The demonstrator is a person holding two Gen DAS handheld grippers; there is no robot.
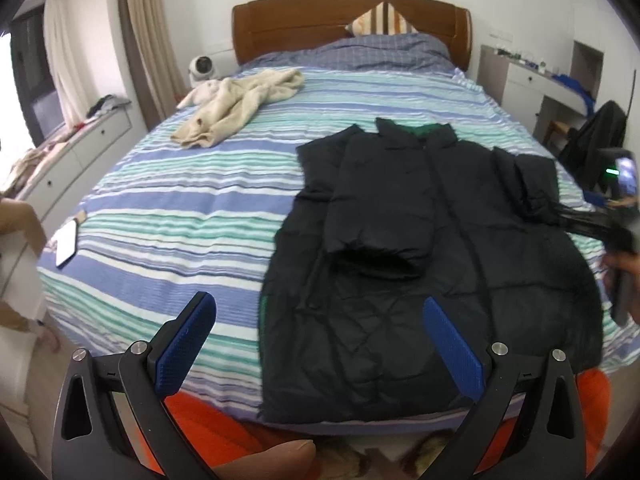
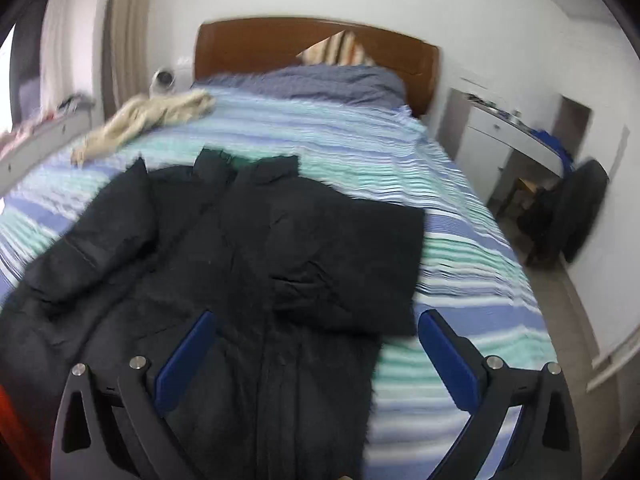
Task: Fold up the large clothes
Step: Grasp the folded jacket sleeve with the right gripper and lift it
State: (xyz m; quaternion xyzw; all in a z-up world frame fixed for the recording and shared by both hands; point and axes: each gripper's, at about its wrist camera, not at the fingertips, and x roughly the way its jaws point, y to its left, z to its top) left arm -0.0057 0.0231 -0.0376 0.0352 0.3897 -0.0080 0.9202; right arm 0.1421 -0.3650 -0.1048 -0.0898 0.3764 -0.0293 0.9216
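Motion-blurred throughout the right wrist view: black quilted puffer coat (image 2: 240, 264) smeared at its edges, hem cut off by the bottom edge. Beyond the coat, small items on the white dresser top (image 2: 504, 114) too blurred to identify. In the left wrist view, right of the coat (image 1: 420, 240), the right gripper (image 1: 616, 216) streaked, cropped by the frame edge, finger spacing unreadable. Small white flat object (image 1: 66, 246) left of the coat unidentifiable.

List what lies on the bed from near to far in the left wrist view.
Black coat → beige garment → grey-blue quilt → striped pillow against the wooden headboard.
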